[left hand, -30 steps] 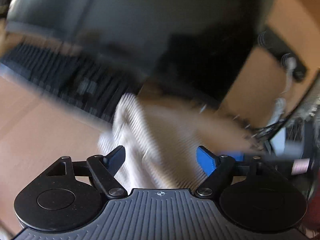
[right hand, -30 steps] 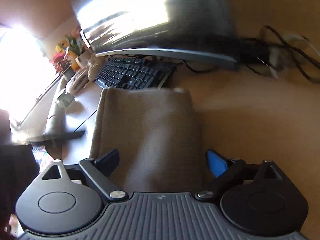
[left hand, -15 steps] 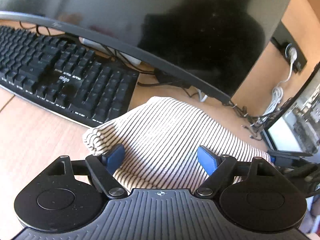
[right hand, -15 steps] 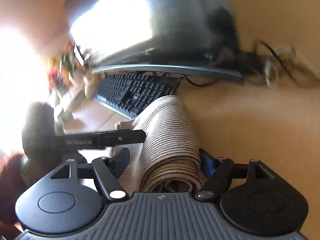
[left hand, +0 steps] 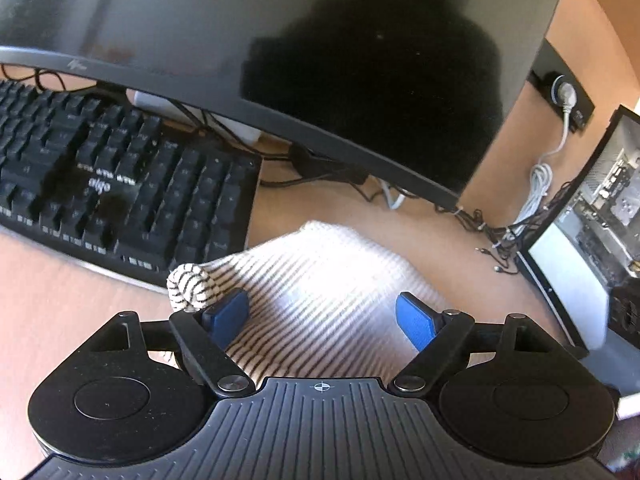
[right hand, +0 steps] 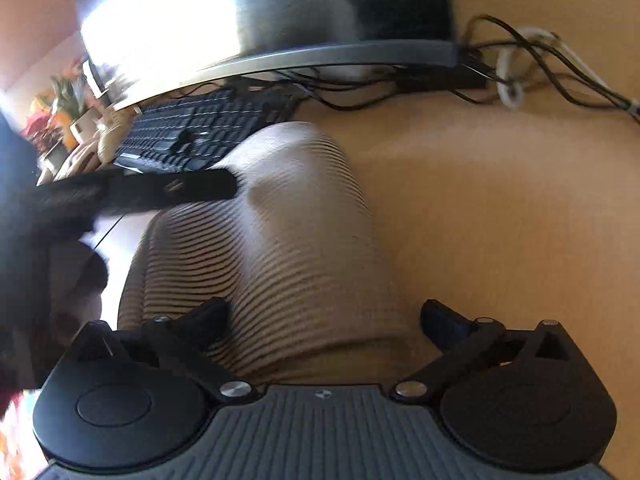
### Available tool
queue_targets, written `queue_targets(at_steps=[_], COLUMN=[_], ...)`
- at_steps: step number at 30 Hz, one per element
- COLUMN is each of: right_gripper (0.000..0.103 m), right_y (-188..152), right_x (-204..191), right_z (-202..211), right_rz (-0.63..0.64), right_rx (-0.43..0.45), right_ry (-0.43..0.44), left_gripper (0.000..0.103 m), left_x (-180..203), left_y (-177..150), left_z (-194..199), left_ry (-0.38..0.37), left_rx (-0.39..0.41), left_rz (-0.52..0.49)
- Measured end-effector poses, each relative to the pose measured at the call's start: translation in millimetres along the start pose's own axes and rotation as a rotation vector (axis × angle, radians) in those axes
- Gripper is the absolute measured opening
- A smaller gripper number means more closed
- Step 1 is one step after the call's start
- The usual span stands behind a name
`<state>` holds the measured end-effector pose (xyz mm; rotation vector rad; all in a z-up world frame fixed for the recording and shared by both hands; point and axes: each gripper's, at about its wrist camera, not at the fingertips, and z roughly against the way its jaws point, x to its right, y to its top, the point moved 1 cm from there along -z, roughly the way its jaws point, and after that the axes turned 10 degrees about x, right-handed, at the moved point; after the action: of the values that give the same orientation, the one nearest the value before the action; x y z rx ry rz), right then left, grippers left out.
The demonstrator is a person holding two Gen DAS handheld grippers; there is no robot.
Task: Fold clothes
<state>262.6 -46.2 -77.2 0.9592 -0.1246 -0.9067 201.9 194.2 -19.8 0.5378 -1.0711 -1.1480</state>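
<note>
A folded white garment with thin dark stripes (left hand: 320, 276) lies on the wooden desk (left hand: 60, 300) in front of the keyboard. My left gripper (left hand: 320, 316) stands open low over its near part, the cloth spreading under both blue pads (left hand: 226, 314). A rolled-up corner of the cloth (left hand: 188, 286) sits against the left fingertip. In the right wrist view the same garment (right hand: 288, 240) runs away from me between the jaws of my right gripper (right hand: 326, 320). Those jaws are opening and stand wide, with the right finger (right hand: 444, 320) clear of the cloth's edge. The left gripper's black finger (right hand: 172, 188) reaches onto the garment from the left.
A black keyboard (left hand: 112, 188) lies just behind and left of the garment, under a dark curved monitor (left hand: 280, 60). Cables (right hand: 540, 60) trail behind the monitor base. A second screen (left hand: 580, 248) stands at the right. Bare desk (right hand: 500, 200) lies right of the garment.
The right jaws, narrowed around the folded cloth half a second ago, have spread wide. The left gripper came down closer to the garment, and a cloth corner has rolled up at its left finger.
</note>
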Motion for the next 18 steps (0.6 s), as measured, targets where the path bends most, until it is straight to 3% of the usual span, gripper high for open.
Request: queue_targets(at_steps=[4,8,9,11,14,18], right_gripper=[0.103,0.103,0.103,0.103,0.103,0.103], right_y=[1.2,2.6,1.1,-2.8,-8.3,-12.6], right_x=[2.6,19.0,23.3,30.6,40.4,49.6], right_z=[10.3,37.7,46.9,60.6,74.2,65.6], right_rz=[0.049,0.085,0.112,0.145,0.170,0.260], right_rx=[0.023,0.023,0.028,0.033,0.032,0.035], right_ry=[0.027,0.065,0.075,0.092,0.106,-0.013], left_gripper=[0.086,0.091,0.096,0.097,0.097,0.095], left_x=[11.9,39.0,46.3,61.1,81.0,102.1], left_y=[-0.3,-15.9,-21.6,-38.5,-67.1,-93.7], left_z=[4.9,44.2,54.7,75.3,91.6,89.1], left_ry=[0.067,0.204,0.241,0.299,0.321,0.357], left_rx=[0.034,0.139,0.158,0.172,0.141,0.080], left_rz=[-0.008,0.030,0.041,0.086,0.159,0.183])
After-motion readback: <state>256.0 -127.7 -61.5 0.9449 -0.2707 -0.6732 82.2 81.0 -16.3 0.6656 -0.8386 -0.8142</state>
